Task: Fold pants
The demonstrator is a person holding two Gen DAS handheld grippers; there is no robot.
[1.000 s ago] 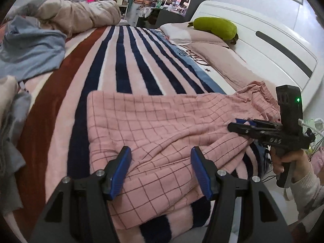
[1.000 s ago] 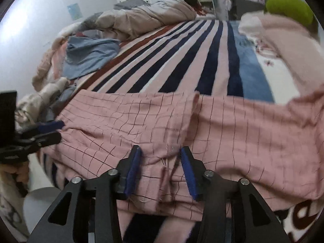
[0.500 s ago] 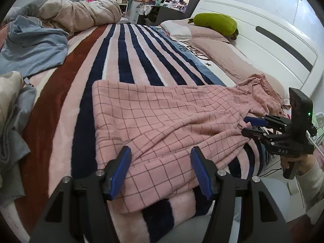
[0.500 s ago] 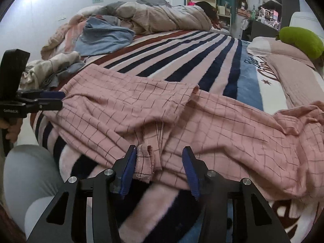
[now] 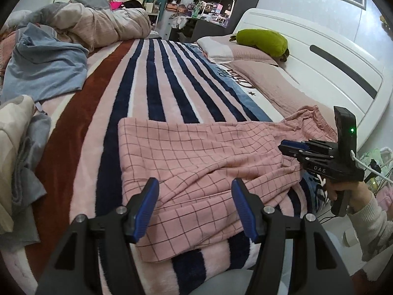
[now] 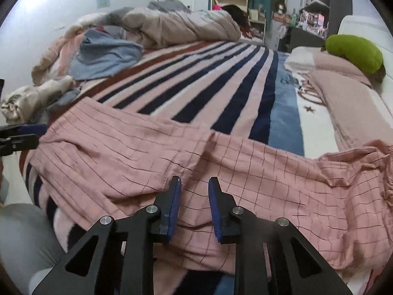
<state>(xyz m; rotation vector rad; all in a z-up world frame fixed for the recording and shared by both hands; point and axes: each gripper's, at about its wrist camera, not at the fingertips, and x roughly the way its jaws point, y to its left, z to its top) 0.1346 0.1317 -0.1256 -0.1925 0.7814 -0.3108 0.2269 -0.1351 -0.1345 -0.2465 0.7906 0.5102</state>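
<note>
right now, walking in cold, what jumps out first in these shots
The pink checked pants lie rumpled along the near edge of the bed, over a blanket striped in navy, pink and rust. A bright green plush rests on the pillows by the white headboard. The left gripper hovers open over the pants; the right gripper, jaws just closing, shows no cloth pinched.

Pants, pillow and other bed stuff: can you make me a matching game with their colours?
Things:
1. pants
2. plush pillow
3. crumpled garment
4. headboard

Colours:
A. white
B. pink with dark checks
C. green
D. light blue

Pairs: 1-B, 2-C, 3-D, 4-A
</note>
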